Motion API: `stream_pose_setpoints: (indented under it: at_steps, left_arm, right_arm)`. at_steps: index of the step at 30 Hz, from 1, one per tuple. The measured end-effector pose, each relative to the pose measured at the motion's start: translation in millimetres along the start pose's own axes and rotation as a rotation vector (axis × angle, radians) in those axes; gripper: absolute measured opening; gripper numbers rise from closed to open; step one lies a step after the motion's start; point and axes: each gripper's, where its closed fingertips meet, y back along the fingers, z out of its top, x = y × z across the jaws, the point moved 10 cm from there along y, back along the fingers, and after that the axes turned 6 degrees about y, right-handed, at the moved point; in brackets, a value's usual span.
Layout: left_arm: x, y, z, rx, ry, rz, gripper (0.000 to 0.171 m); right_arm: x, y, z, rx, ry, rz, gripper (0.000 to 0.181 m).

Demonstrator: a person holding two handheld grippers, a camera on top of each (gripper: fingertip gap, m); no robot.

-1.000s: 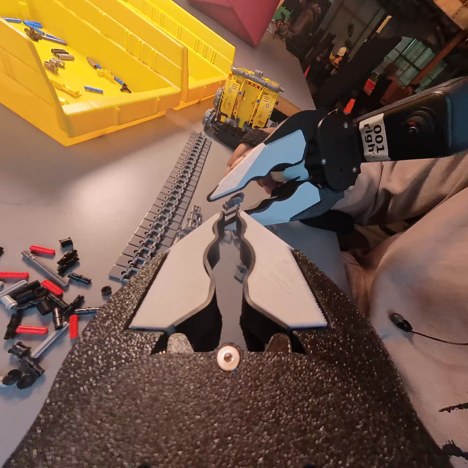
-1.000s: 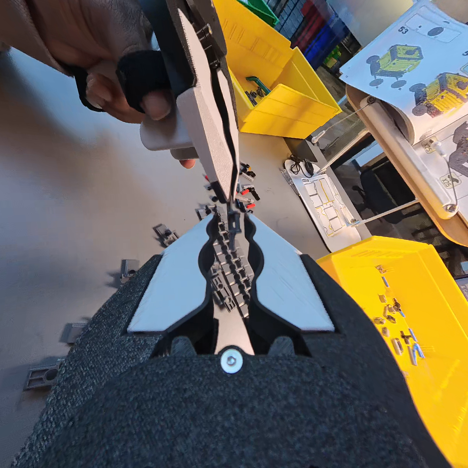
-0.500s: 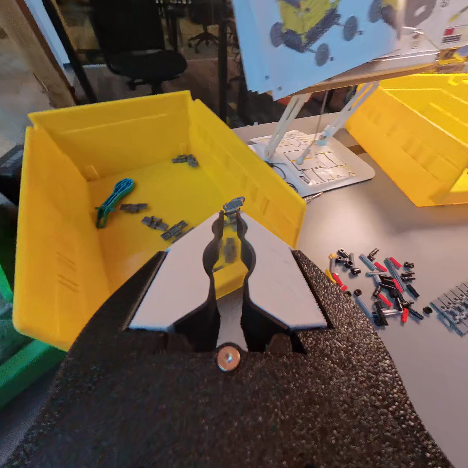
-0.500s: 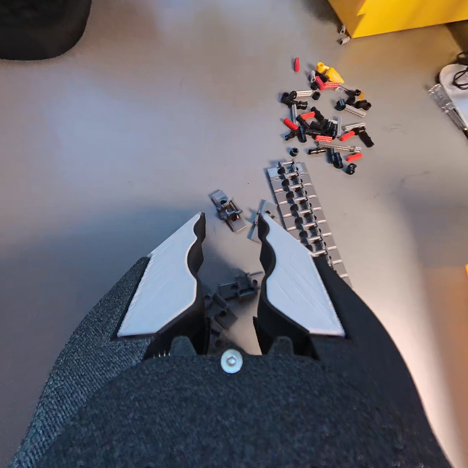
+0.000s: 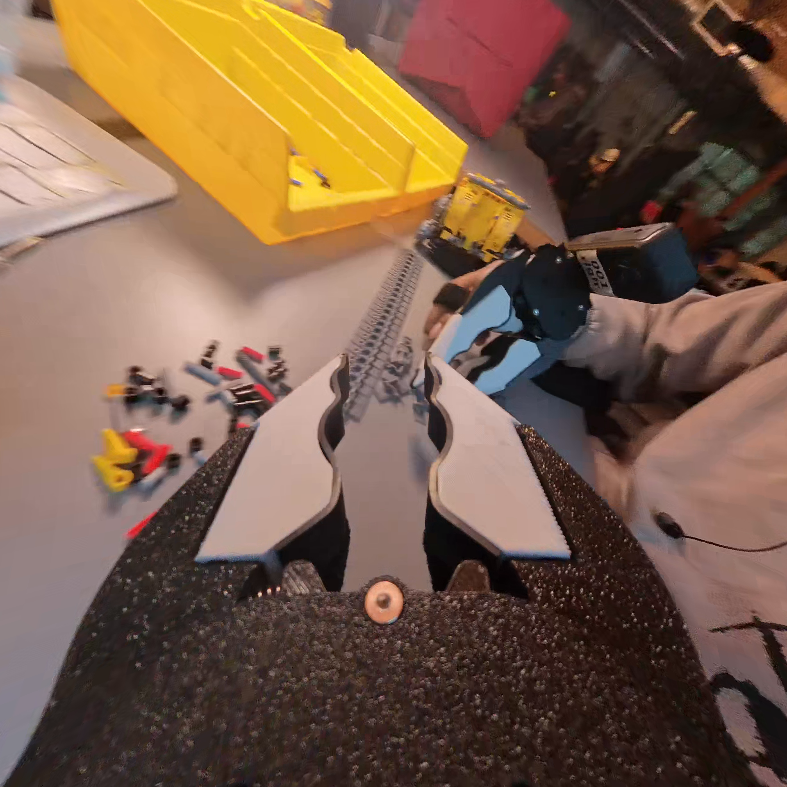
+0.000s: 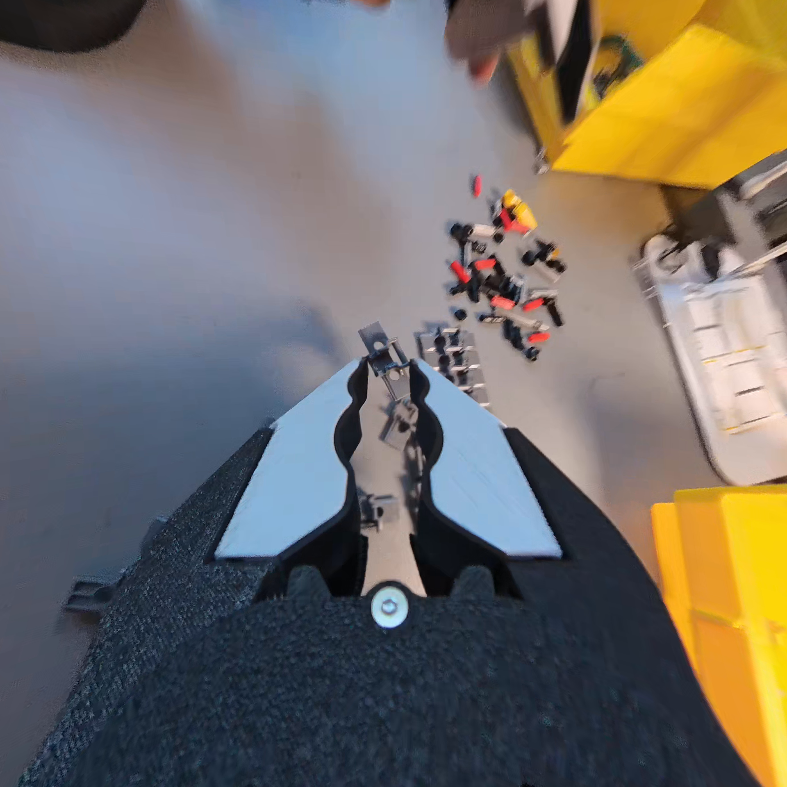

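Observation:
My left gripper point(image 5: 385, 362) is open and empty, above the grey table and aimed at the near end of a long grey track strip point(image 5: 383, 306). My right gripper point(image 6: 386, 362) is shut on a small grey track link point(image 6: 380, 347) held at its fingertips just above the table. It also shows in the left wrist view point(image 5: 489, 353), low at the right of the track strip. More loose grey links point(image 6: 398, 426) lie under its fingers. The end of the track strip point(image 6: 455, 362) lies just right of it. The views are motion-blurred.
A pile of small black, red and grey pins point(image 5: 191, 404) lies left of the track point(image 6: 502, 277). Yellow bins point(image 5: 298, 106) and a yellow model point(image 5: 481, 221) stand at the back. Another yellow bin point(image 6: 660, 127) and a white stand base point(image 6: 724, 362) are on the right. My right fingertips sit around 11 cm from my left ones.
My left gripper has swung from over the yellow bin back to the table and opened; its small grey piece is gone. My right gripper has closed on a grey link.

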Motion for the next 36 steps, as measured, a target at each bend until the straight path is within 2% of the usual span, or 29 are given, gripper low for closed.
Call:
stream_pose_setpoints:
  at_steps: [2, 5, 6, 7, 10, 13, 15, 18, 20, 23, 28, 31, 34, 36]
  left_arm:
    - [-7, -25, -9, 0.074, 0.048, -0.109, 0.038]
    - [-13, -50, -21, 0.187, 0.079, -0.182, 0.038]
    - [-15, -54, -23, 0.213, 0.074, -0.204, 0.030]
    - [-18, -56, -24, 0.222, 0.059, -0.217, 0.014]
    - [-21, -51, -17, 0.200, -0.018, -0.175, 0.008]
    - [-11, -31, -1, 0.094, -0.116, 0.041, 0.008]
    - [6, -6, 13, -0.022, -0.205, 0.289, 0.008]
    - [39, 36, 32, -0.139, -0.281, 0.676, 0.008]
    - [61, 59, 38, -0.125, -0.291, 0.883, 0.009]
    - [78, 75, 44, -0.121, -0.254, 1.008, 0.008]
    - [87, 82, 41, -0.132, -0.197, 1.048, 0.009]
    - [83, 85, 43, -0.166, -0.197, 1.038, 0.020]
    - [70, 80, 45, -0.206, -0.211, 0.948, 0.033]
    - [53, 65, 42, -0.199, -0.214, 0.817, 0.038]
  right_arm:
    - [0, 8, 9, -0.067, 0.085, -0.101, 0.017]
    - [4, 18, 21, -0.141, 0.188, -0.201, 0.017]
    - [6, 20, 24, -0.150, 0.206, -0.219, 0.017]
    - [7, 21, 25, -0.154, 0.221, -0.238, 0.017]
    - [6, 22, 26, -0.163, 0.232, -0.283, 0.014]
    - [-5, 26, 21, -0.165, 0.138, -0.300, 0.020]
    - [-14, 26, 12, -0.139, 0.011, -0.245, 0.022]
    - [-19, 13, -8, 0.013, -0.158, -0.088, 0.026]
    - [-17, 3, -18, 0.091, -0.249, 0.019, 0.034]
    - [-12, -7, -22, 0.156, -0.275, 0.065, 0.032]
    - [-12, -9, -19, 0.172, -0.284, 0.067, 0.018]
    - [-12, -9, -20, 0.172, -0.325, 0.082, 0.015]
    - [-13, -8, -20, 0.166, -0.319, 0.079, 0.015]
    - [-12, -5, -17, 0.120, -0.246, 0.031, 0.015]
